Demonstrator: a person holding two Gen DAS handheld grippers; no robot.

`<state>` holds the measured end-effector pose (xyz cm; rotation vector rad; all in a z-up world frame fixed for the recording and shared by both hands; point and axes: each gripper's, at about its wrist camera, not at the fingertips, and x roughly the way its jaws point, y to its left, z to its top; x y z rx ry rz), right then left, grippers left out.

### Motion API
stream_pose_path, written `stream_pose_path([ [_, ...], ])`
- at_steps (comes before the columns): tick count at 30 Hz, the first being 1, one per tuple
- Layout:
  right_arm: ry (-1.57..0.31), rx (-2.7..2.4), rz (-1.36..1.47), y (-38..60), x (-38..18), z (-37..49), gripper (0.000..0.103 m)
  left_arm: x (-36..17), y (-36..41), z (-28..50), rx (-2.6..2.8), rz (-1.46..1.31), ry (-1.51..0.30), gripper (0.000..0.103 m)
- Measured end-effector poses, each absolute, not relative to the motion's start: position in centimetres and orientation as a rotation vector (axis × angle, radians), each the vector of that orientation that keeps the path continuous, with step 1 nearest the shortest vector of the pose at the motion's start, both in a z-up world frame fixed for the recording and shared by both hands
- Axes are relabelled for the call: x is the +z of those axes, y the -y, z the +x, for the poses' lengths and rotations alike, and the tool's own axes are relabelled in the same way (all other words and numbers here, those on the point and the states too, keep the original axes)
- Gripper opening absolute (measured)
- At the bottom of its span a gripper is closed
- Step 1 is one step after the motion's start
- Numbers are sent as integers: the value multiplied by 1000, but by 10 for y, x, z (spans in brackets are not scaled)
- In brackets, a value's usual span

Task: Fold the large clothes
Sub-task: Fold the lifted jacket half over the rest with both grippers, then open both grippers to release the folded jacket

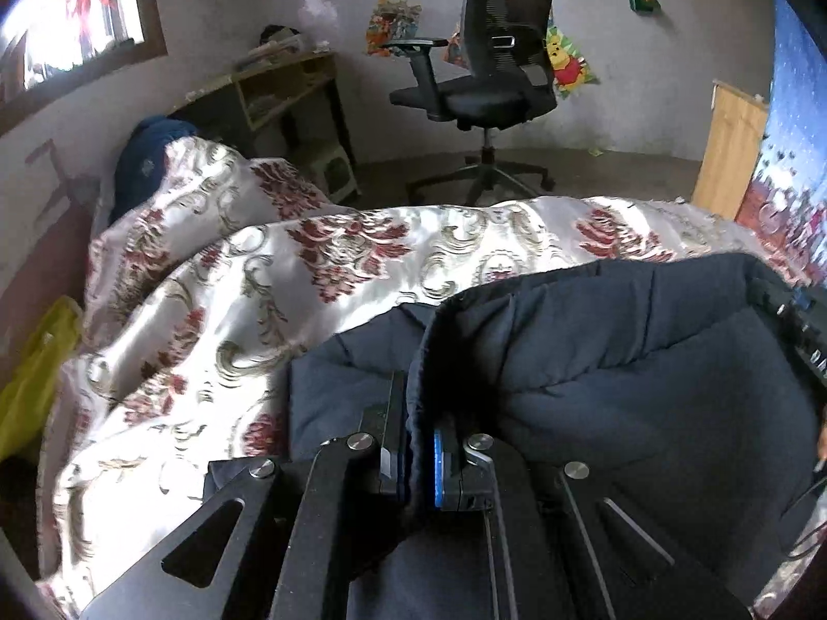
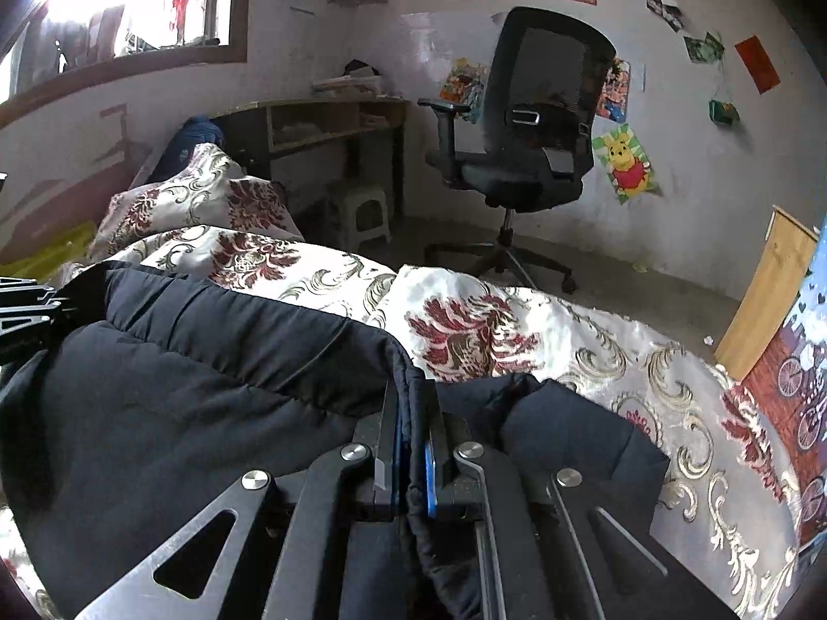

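Left wrist view: the left tongs [image 1: 419, 413] fill the lower centre of the frame, clamped together on a folded edge of a dark navy padded jacket [image 1: 620, 361]. The edge rises between the two blue-lined pads and arcs toward the right of the frame. The jacket lies across the lower right half of the frame, on a bed covered by a cream bedspread [image 1: 248, 299] with a red and gold floral pattern. A part of the other tool shows at the right edge of this frame.

Right wrist view: the right tongs [image 2: 412, 423] occupy the lower centre, likewise pressed shut on a seam of the same jacket [image 2: 181, 387]. The bulk of the garment spreads to the lower left; a smaller dark portion lies to the lower right, on the bedspread [image 2: 517, 320].

Surroundings: a black office chair [image 1: 496, 51] stands on the floor beyond the bed, upper centre. A wooden table [image 1: 289, 82] stands against the wall at upper left, with a small plastic stool [image 2: 362, 212] beneath it. A window [image 1: 67, 26] occupies the upper left corner. A cartoon bear poster [image 2: 625, 165] is fixed to the wall at right.
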<state>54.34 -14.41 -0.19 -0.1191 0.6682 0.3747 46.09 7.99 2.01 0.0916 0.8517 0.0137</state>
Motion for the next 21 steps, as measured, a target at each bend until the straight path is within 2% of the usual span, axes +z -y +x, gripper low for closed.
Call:
stream_pose_path([
  [6,-634,349,-132,156,0,529,6,40,-84,447,-80,19,-790,14],
  [9,-637,328,-141,159,2,528,6,55,-89,435,-97,6,-733,38],
  [10,-644,317,-140,160,1,530,6,58,-91,431,-91,4,-716,52],
  [11,-657,305,-133,163,0,533,6,61,-94,427,-82,1,-702,60],
  [21,-719,291,-76,167,-6,552,7,49,-124,395,-16,-17,-756,61],
])
